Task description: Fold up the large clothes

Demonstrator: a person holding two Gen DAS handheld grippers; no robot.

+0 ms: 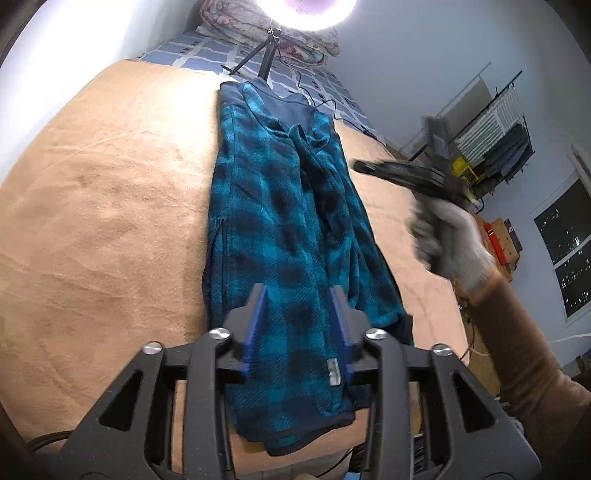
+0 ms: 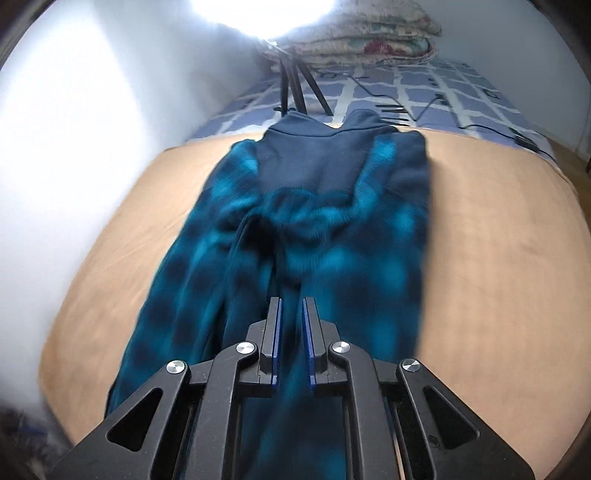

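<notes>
Teal-and-navy checked fleece, a large jacket, lies lengthwise on a tan blanket spread over the bed, its plain navy collar end farthest from the left wrist camera and its bound hem nearest. In this view the left gripper hangs over the hem end with its jaws partly apart; the fabric shows in the gap between the blue pads, but they do not press on it. To the right, a gloved hand with a brown sleeve carries the other tool, the right gripper, blurred, in the air just beside the jacket's right edge. Beyond the blanket a blue patterned sheet, a black tripod under a glaring lamp, and a folded floral quilt are visible.

From the right wrist camera the jacket fills the middle, badly smeared, with the navy yoke at the far end next to the tripod. The right gripper shows its jaws drawn narrow, only a slim gap left, and as far as the blur allows, nothing seems pinched between them; cloth lies beneath.
</notes>
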